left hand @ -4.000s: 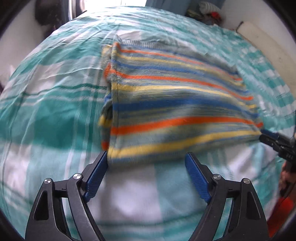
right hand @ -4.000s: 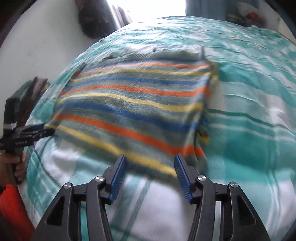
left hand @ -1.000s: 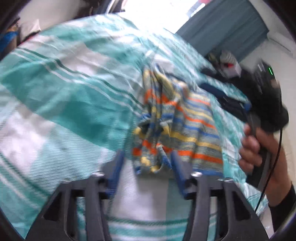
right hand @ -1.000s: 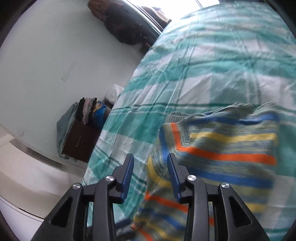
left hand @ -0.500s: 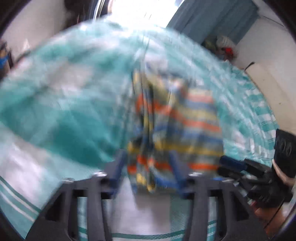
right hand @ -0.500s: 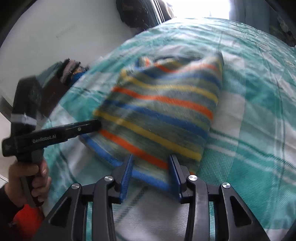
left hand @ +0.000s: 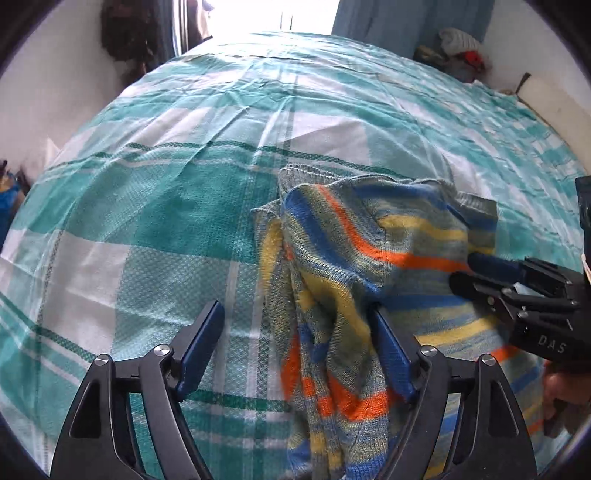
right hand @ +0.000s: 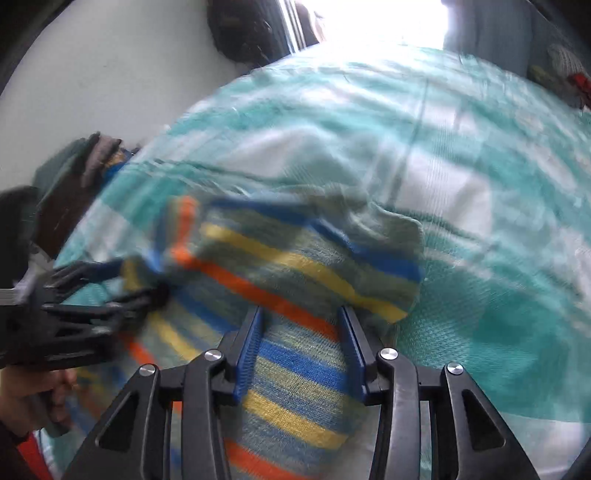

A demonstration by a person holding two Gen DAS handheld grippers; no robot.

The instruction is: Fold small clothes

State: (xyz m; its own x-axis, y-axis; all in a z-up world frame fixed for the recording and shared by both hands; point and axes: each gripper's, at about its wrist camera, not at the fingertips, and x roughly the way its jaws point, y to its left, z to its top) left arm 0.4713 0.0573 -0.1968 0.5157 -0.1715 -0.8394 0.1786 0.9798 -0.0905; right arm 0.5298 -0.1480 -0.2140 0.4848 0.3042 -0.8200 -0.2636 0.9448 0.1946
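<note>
A knit garment striped in blue, orange, yellow and grey lies folded and bunched on the teal and white checked bed sheet. My left gripper has wide jaws that are opening. A rumpled fold of the garment lies between them against the right pad, and the left pad is clear of it. My right gripper sits low over the garment, its jaws opening, with flat cloth showing between its fingers. Each view shows the other gripper at the garment's side: the right gripper and the left gripper, blurred.
A person's hand holds the right tool, and another hand holds the left. Bright window and curtain lie beyond the bed. A clothes pile sits at the far corner. A dark cabinet with clothes stands by the bed's left edge.
The garment went from a wide spread to a narrower folded bundle. My left jaws have widened around its bunched edge. The right gripper has dropped from the near edge onto the cloth.
</note>
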